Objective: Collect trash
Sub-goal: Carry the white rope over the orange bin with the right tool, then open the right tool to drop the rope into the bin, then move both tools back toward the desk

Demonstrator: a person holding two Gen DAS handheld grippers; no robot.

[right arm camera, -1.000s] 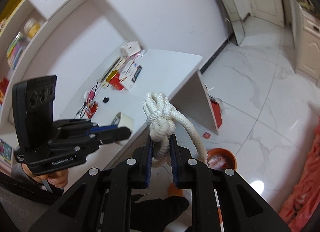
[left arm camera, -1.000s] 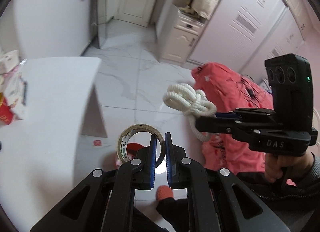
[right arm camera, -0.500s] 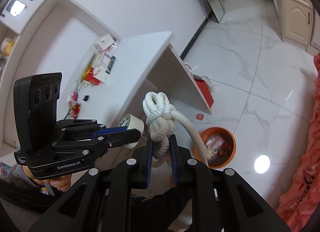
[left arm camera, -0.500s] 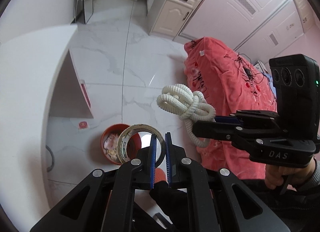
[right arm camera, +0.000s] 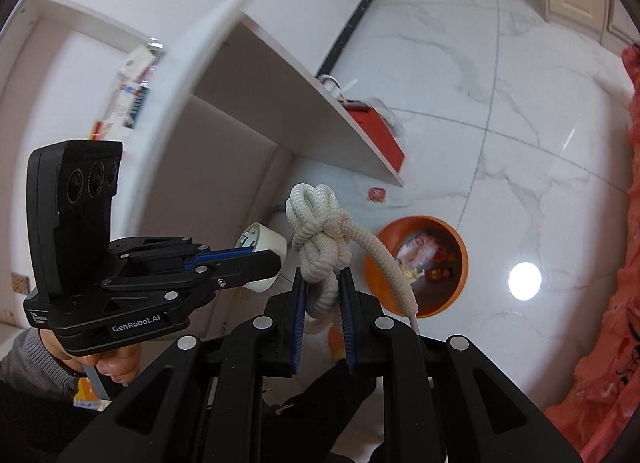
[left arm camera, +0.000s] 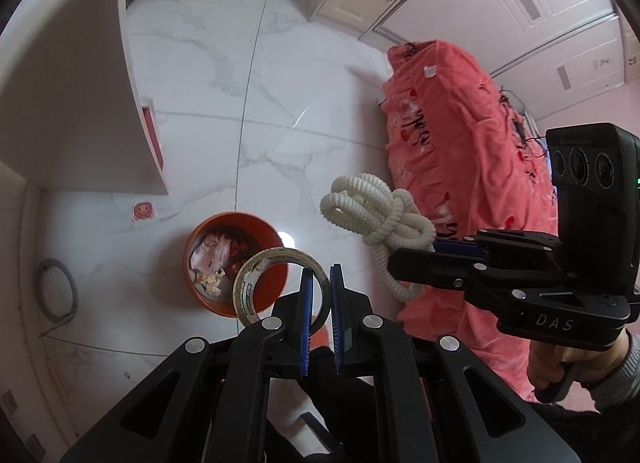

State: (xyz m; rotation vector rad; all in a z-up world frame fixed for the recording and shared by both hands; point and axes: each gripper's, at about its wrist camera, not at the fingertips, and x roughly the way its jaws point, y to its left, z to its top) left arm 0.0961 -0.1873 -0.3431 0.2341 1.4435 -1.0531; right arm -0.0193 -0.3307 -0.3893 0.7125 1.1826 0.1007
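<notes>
My left gripper is shut on the rim of a beige tape roll, which hangs just above the near right edge of an orange bin. The bin stands on the marble floor and holds crumpled paper and wrappers. My right gripper is shut on a knotted white rope, with one loose end drooping toward the bin. In the left wrist view the rope hangs right of the bin, a little higher. In the right wrist view the tape roll sits in the left gripper, close to the rope.
A white desk overhangs on the left, with a red box under it. Furniture draped in red cloth fills the right side. A small sticker and a grey cable loop lie on the floor. White cabinets stand behind.
Both grippers have sunk toward the floor and tilted further down. The orange bin has come into full view and is closer. Tape roll and rope stay gripped.
</notes>
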